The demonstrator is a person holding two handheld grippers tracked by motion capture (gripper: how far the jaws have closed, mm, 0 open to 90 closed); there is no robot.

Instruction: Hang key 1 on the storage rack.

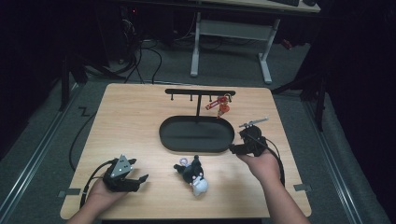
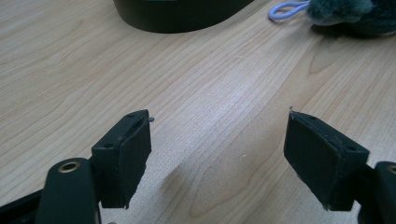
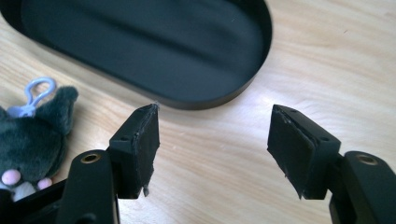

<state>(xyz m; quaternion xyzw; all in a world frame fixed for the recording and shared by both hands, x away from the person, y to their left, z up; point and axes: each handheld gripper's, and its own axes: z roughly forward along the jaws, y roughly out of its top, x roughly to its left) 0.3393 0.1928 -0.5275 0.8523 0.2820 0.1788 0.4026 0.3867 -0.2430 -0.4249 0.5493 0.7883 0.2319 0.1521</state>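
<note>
The right gripper [image 3: 212, 140], jaws spread and empty, nears the plush keychain [image 1: 194, 176] beside the black tray [image 1: 196, 135]. The left gripper [image 2: 217, 154] rests with jaws spread. Next move likely: pinching its loop [image 3: 35, 93].

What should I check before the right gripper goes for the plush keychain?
1. Right gripper fingers open, nothing between them: ok.
2. Plush keychain lying free on the table, nothing on it: ok.
3. Its pale loop exposed: ok.
4. Left gripper open, apart from the plush: ok.
5. Free hook on the rack beside the red keychain: ok.
6. Right fingers lined up on the plush: not ok, it sits off to their left.
</note>
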